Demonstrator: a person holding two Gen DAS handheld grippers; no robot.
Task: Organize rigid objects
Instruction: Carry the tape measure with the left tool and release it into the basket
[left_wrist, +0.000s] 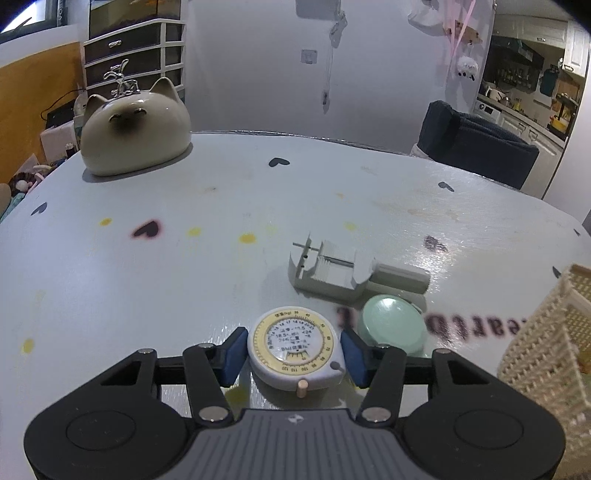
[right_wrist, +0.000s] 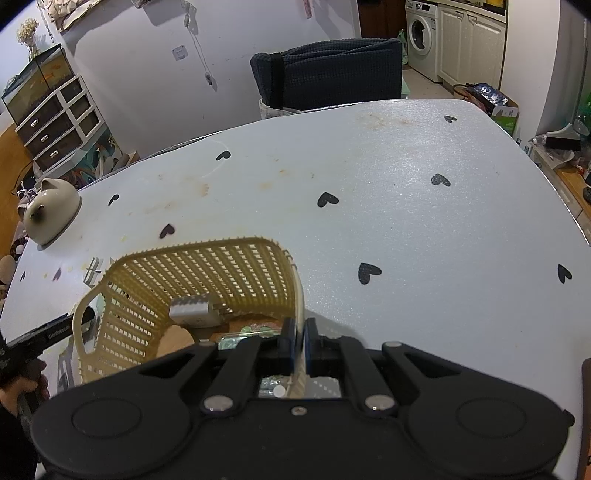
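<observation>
Currently: tape measure (left_wrist: 293, 347) lies flat on surface (left_wrist: 147, 280), directly between pads of your left hand-held gripper (left_wrist: 294, 350), jaws wide. Right hand-held gripper (right_wrist: 300, 341) clamps basket (right_wrist: 192, 280) rim, basket to tape measure's right.

Tape measure (left_wrist: 293, 347) lies before the tool (left_wrist: 343, 271), basket (left_wrist: 546, 332) right.
</observation>
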